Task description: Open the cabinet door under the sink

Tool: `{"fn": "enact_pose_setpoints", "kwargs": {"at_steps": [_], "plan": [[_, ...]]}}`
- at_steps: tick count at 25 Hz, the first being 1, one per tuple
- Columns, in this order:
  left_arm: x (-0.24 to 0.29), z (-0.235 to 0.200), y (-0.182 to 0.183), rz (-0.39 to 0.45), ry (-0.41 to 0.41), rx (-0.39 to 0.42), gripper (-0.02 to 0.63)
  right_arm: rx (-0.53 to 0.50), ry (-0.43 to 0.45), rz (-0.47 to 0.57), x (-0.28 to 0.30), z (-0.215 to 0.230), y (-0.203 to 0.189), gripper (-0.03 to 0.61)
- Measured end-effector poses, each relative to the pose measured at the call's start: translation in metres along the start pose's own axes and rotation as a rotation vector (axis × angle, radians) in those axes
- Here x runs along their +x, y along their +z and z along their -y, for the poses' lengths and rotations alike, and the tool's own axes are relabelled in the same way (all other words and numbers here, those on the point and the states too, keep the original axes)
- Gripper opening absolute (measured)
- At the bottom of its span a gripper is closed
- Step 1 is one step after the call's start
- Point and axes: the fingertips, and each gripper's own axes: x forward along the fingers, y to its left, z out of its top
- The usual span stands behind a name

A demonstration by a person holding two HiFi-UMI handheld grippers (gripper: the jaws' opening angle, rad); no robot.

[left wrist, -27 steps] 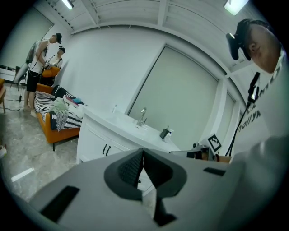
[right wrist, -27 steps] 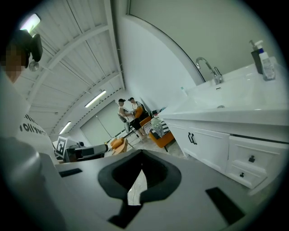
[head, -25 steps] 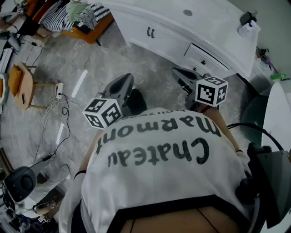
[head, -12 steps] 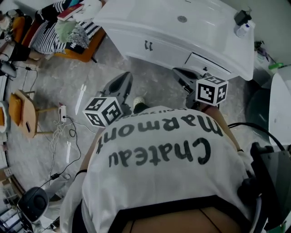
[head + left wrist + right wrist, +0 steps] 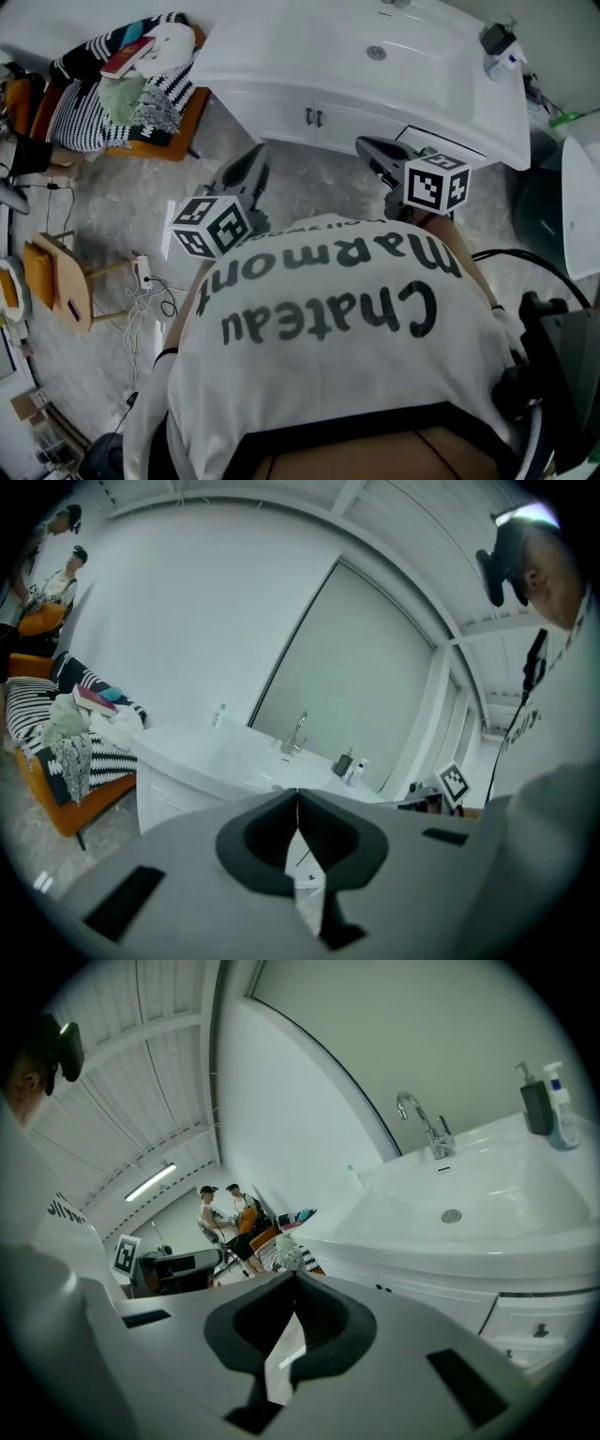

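At 12 o'clock, cabinet door (image 5: pixel 284 111) under sink (image 5: pixel 375 70) appears shut; L gripper (image 5: pixel 262 151) & R gripper (image 5: pixel 363 143) short of it, jaws pressed together, empty.

Light: bright, even; a ceiling strip lamp (image 5: pixel 150 1182) glows.
Glare: white counter (image 5: pixel 281 66) washes out.
Edges: both gripper views bulge, corners black.

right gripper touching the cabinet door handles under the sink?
Apart. The right gripper view shows the right gripper shut and empty, with the door handles small and well ahead of its tips.
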Motion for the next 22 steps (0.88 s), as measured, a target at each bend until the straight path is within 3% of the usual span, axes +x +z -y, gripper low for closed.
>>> {"fn": "enact_pose_setpoints", "kwargs": {"at_steps": [10, 22], "plan": [[0.016, -0.059, 0.021, -0.059, -0.071, 0.056, 0.008, 0.055, -0.076, 0.058, 0.055, 0.005, 0.012, 0.009], [0.021, -0.090, 0.004, -0.096, -0.122, -0.006, 0.009, 0.086, -0.144, 0.019, 0.074, -0.002, -0.015, 0.009]]}}
